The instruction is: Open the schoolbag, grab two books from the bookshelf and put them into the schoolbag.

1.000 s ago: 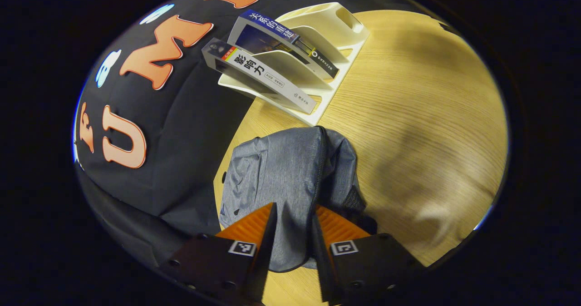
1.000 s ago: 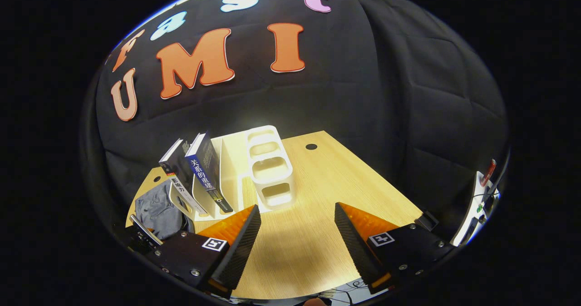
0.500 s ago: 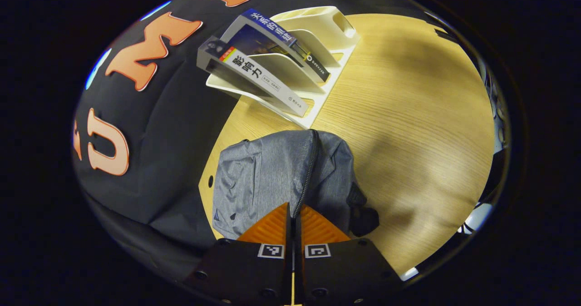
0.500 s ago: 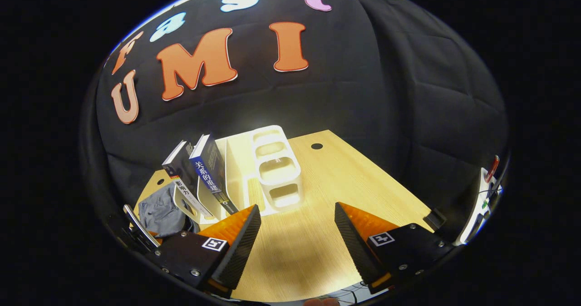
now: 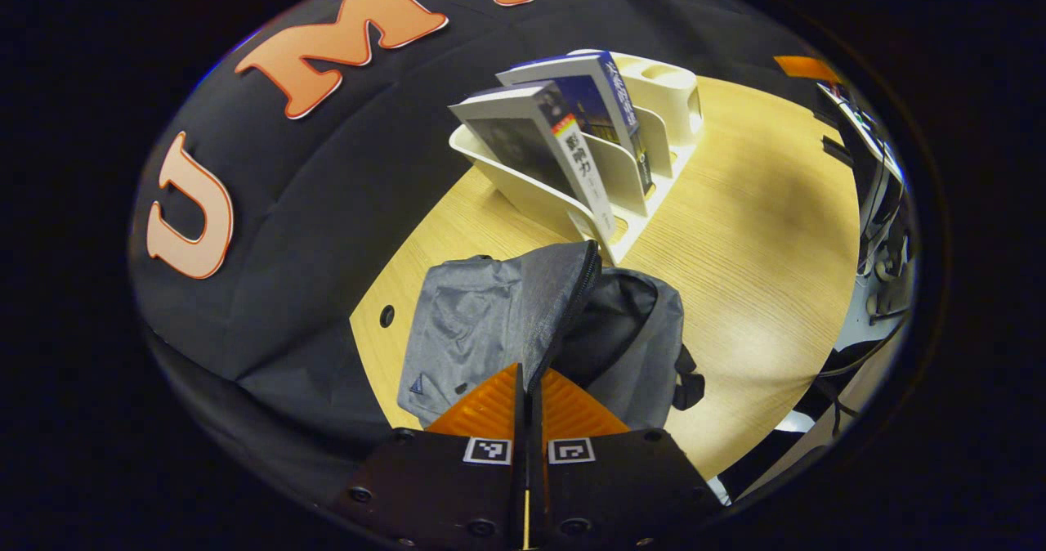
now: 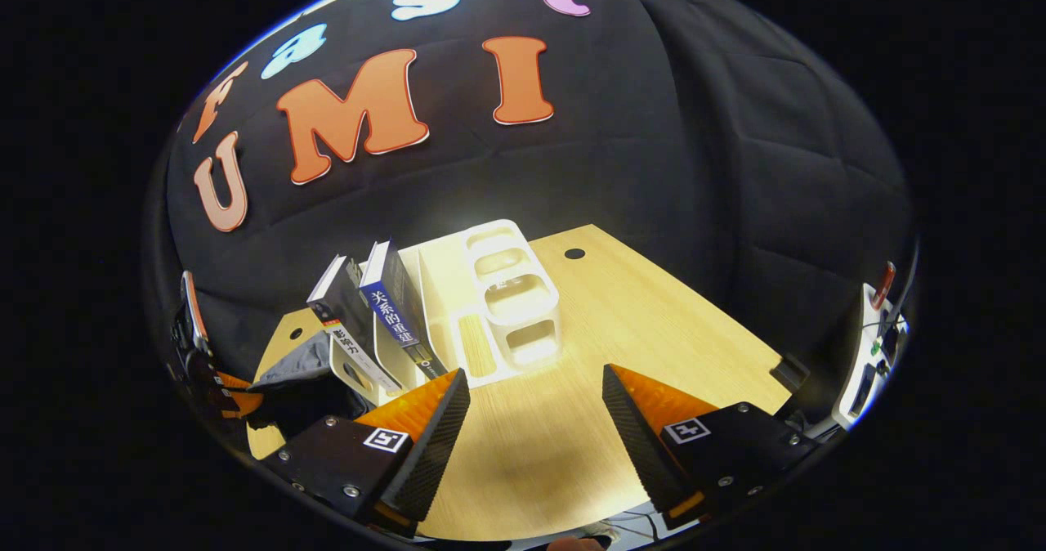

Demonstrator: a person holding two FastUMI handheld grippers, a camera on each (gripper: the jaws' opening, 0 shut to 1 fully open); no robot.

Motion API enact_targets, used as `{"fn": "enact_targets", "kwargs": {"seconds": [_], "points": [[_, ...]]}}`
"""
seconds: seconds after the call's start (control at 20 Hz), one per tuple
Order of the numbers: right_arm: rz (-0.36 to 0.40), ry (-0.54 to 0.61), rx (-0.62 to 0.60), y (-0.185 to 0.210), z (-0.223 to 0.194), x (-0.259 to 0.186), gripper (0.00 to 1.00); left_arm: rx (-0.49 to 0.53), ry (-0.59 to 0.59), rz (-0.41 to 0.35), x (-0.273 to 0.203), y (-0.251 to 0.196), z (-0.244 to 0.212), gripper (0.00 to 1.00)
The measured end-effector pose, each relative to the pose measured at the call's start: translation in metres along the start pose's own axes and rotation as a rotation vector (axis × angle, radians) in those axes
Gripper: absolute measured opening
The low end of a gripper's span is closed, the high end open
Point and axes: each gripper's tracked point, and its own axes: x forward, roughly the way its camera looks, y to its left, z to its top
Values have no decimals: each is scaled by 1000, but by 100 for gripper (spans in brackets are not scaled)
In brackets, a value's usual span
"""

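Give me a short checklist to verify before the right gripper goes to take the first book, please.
1. Schoolbag open: ok, the flap is lifted and the dark inside shows.
2. Left gripper shut on the flap's zipper edge: ok.
3. Right gripper open and holding nothing: ok.
4. Two books upright in the white bookshelf: ok.
5. Opening wide enough for a book: cannot tell.

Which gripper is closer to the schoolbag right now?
Left. The left gripper is shut on the schoolbag at its zipper edge; the right gripper hangs open over bare table, the schoolbag off to its left.
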Motion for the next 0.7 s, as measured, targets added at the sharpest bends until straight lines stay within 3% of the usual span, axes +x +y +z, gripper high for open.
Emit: {"fn": "enact_targets", "kwargs": {"seconds": [0.25,0.55,0.7], "points": [[-49,5,11,10,-9,-17,98,-14,-32,-4,-8,56,15,2],[-52,-3,-1,38,-9,-38,98,13,-105,9,-22,103,42,2],[-1,14,-24,69,2,-50,98,12,-133,6,-29,117,47,2]]}}
